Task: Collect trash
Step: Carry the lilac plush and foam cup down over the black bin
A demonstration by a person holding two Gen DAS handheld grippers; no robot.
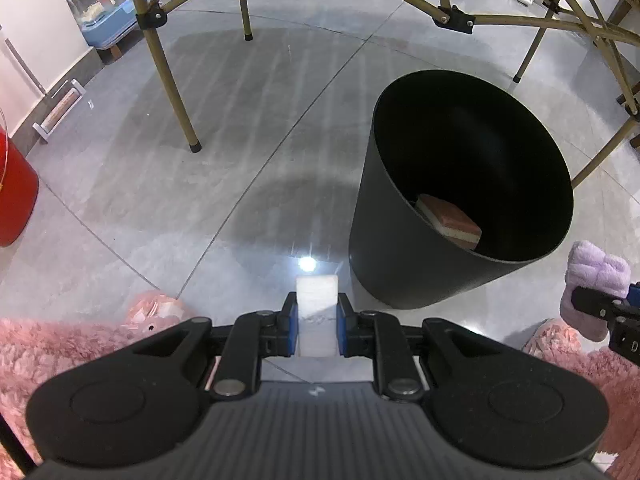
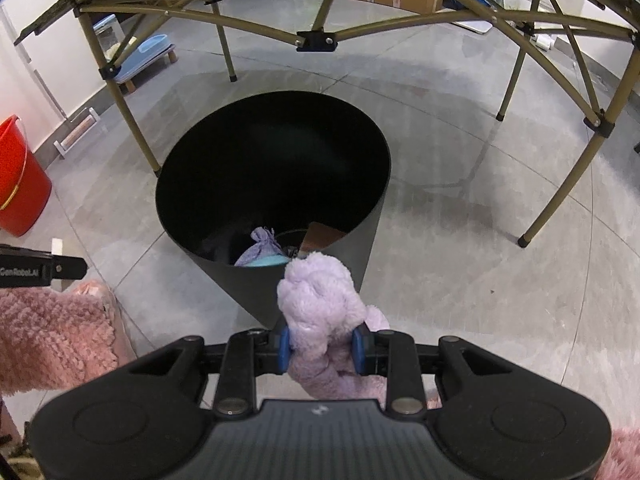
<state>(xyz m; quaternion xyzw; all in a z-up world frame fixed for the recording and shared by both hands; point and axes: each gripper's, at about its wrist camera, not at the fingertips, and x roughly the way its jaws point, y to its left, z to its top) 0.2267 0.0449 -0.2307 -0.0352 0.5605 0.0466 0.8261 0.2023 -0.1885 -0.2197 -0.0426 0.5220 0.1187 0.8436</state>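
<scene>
A black trash bin (image 1: 420, 272) stands on the grey tiled floor; it also shows in the right wrist view (image 2: 240, 280). Inside lie an orange and white sponge (image 1: 450, 220), a purple cloth (image 2: 262, 246) and something blue. My left gripper (image 1: 317, 320) is shut on a white block (image 1: 316, 300), left of the bin and above the floor. My right gripper (image 2: 322, 344) is shut on a fluffy purple cloth (image 2: 320, 300), just short of the bin's near rim. The purple cloth also shows in the left wrist view (image 1: 592, 284).
A folding table's tan legs (image 1: 172, 80) stand behind and around the bin. A red bucket (image 2: 20, 184) sits at the left. Pink fuzzy slippers (image 1: 60, 348) are at the bottom. A blue litter tray (image 1: 108, 20) and boxes are in the background.
</scene>
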